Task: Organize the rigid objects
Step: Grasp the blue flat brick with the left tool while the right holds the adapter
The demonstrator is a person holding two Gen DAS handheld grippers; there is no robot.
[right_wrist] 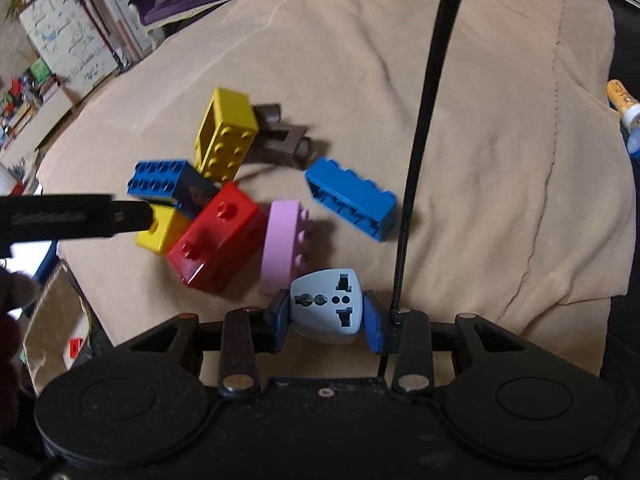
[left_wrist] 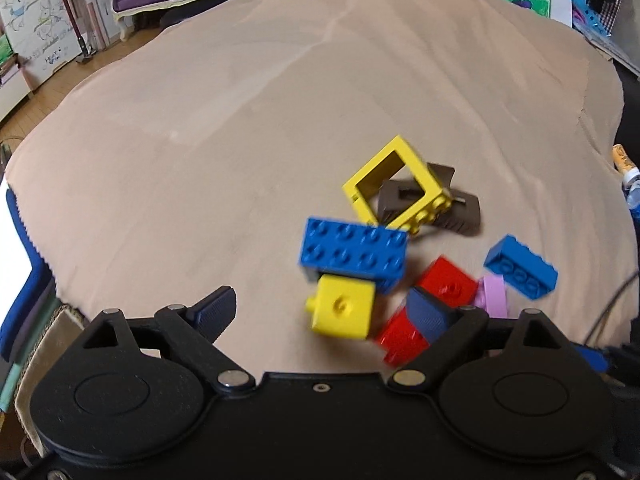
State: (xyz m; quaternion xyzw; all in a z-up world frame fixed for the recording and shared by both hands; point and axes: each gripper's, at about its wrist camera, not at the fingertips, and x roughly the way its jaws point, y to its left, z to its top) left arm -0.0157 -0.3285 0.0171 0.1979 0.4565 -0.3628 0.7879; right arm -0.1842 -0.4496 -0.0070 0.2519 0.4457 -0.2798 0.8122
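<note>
Bricks (right_wrist: 224, 216) lie heaped at ten o'clock while the right gripper (right_wrist: 326, 316) pinches a pale travel adapter (right_wrist: 326, 304) for sorting, left gripper (left_wrist: 326, 312) spread empty.

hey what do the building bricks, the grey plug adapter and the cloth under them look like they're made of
Building bricks: apparently hard moulded plastic, glossy; highlights on the red one, crisp studs and edges.
Grey plug adapter, clamped in the right gripper: likely matte moulded plastic, with sharply cut socket holes.
Cloth: soft tan fabric, matte, maybe fleece or suede-like; it creases and shows a stitched seam.
</note>
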